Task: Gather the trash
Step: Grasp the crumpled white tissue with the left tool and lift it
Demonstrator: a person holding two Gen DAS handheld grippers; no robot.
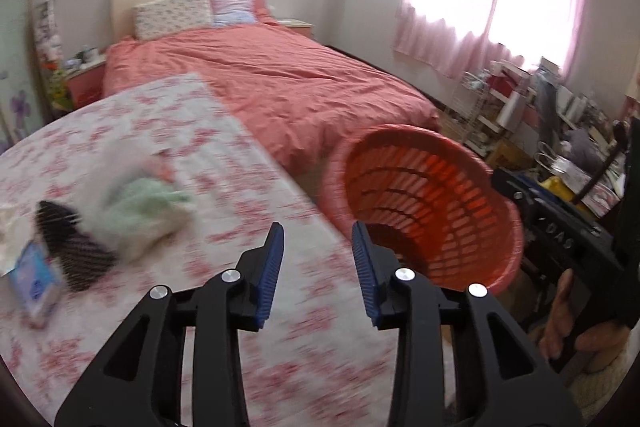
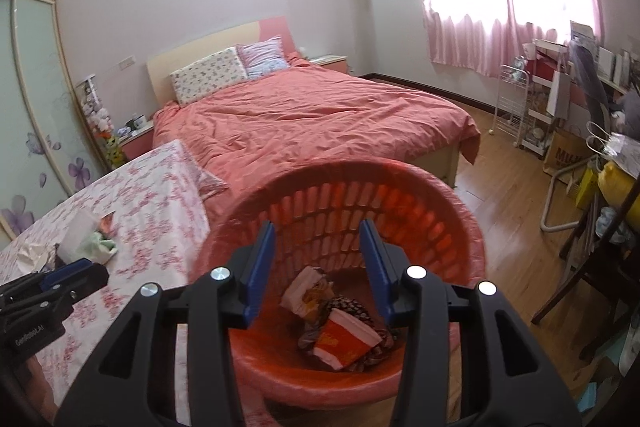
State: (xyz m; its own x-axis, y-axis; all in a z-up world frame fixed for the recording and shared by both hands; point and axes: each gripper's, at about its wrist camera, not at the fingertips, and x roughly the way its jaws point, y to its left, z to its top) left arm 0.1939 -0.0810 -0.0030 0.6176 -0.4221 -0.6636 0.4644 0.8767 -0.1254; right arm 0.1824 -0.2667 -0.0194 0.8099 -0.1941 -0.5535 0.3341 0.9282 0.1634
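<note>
An orange slotted basket stands beside the floral-cloth table; it also shows in the right wrist view. Inside lie a red paper cup, a white wrapper and a dark patterned wrapper. My right gripper is open and empty over the basket mouth. My left gripper is open and empty over the table edge. On the table lie a green-white crumpled bag, a black mesh piece, a blue tissue pack and white tissue.
A bed with a coral cover stands behind the table and basket. A wardrobe is at the left. White racks and cluttered shelves line the right wall under pink curtains. Wooden floor lies right of the basket.
</note>
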